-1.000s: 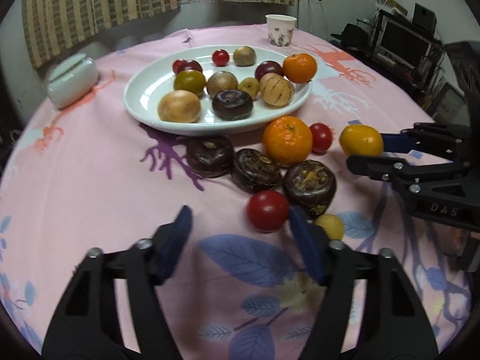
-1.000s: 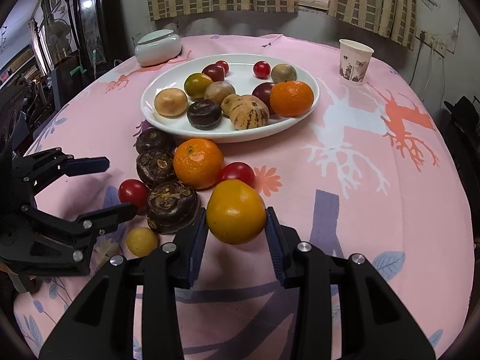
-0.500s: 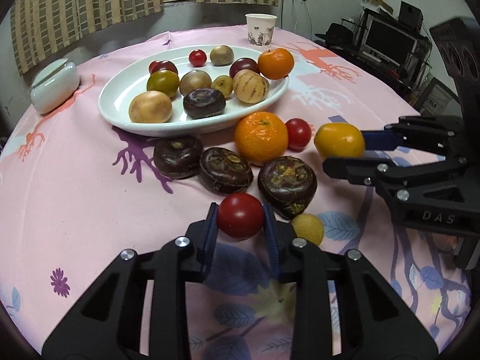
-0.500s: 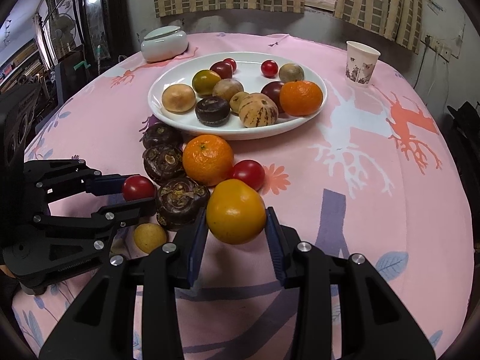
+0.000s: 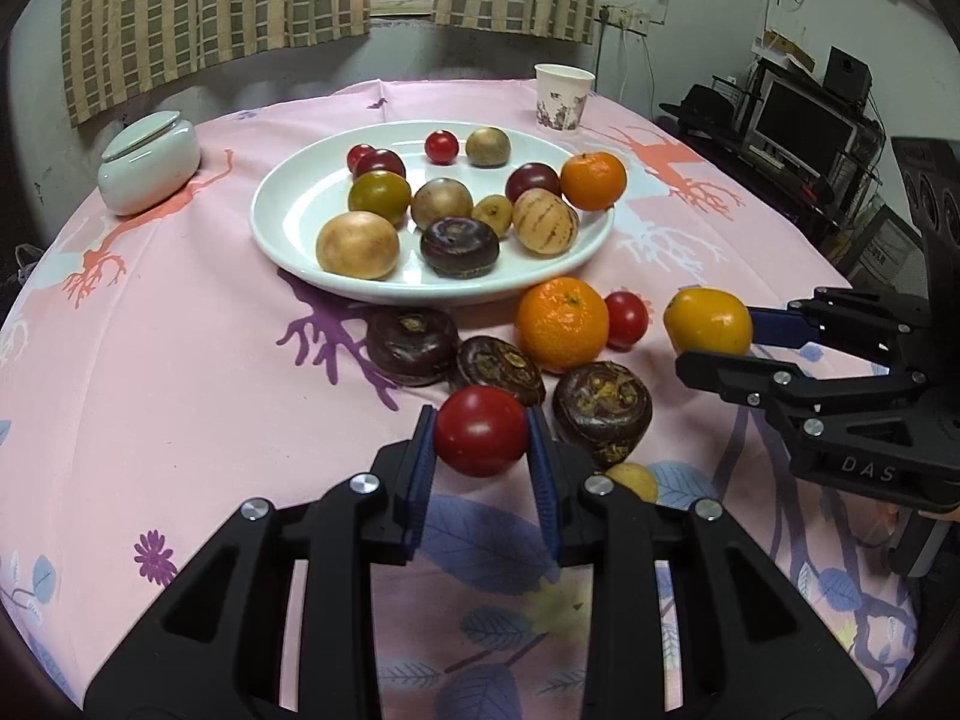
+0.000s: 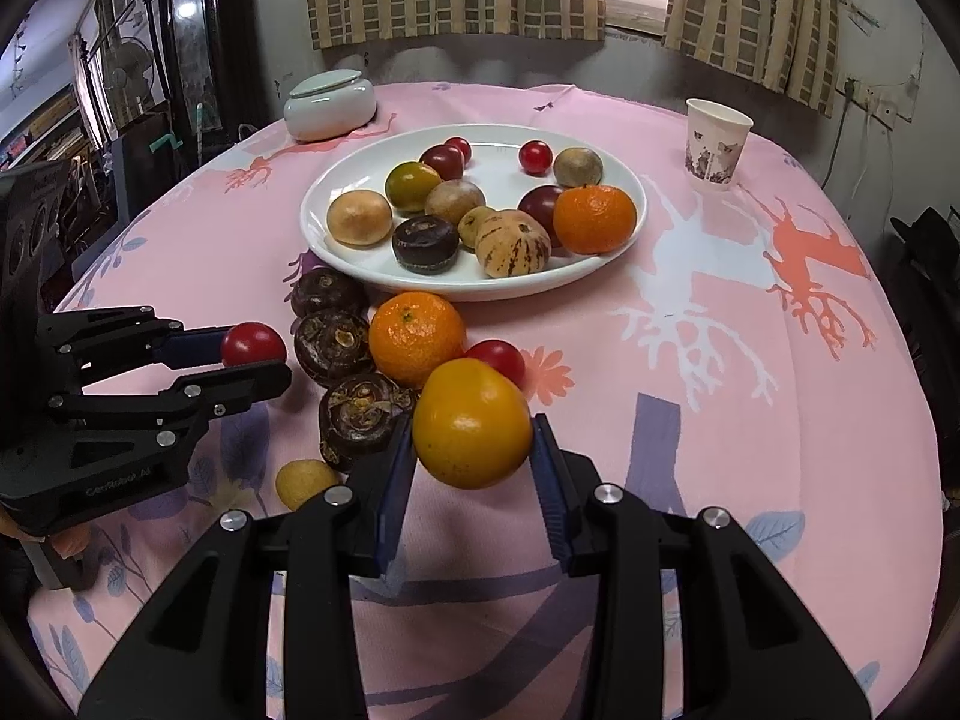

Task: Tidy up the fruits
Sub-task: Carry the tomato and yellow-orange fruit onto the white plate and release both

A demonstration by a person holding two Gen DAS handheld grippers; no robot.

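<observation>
Fruit sorting looks roughly half done. Left tongs (image 5: pixel 481 441) have just closed and now pinch a round red tomato (image 5: pixel 481 439); right tongs (image 6: pixel 472 429) are clamped on a smooth yellow-orange fruit (image 6: pixel 472 423), both carried clear of the pink patterned table (image 6: pixel 780 420).

Ahead of both tongs, the wide white ceramic plate (image 5: pixel 288 210) already holds about a dozen fruits. Between the tongs and the plate, several pieces lie loose on the cloth: three dark brown flat chestnut-like fruits (image 5: pixel 411 345), a bright orange mandarin (image 5: pixel 563 324), a second small red tomato (image 5: pixel 626 319), and, just beside the left tongs, a small pale yellow fruit (image 5: pixel 630 480). Judging by this, the two held pieces and those six are left.
</observation>
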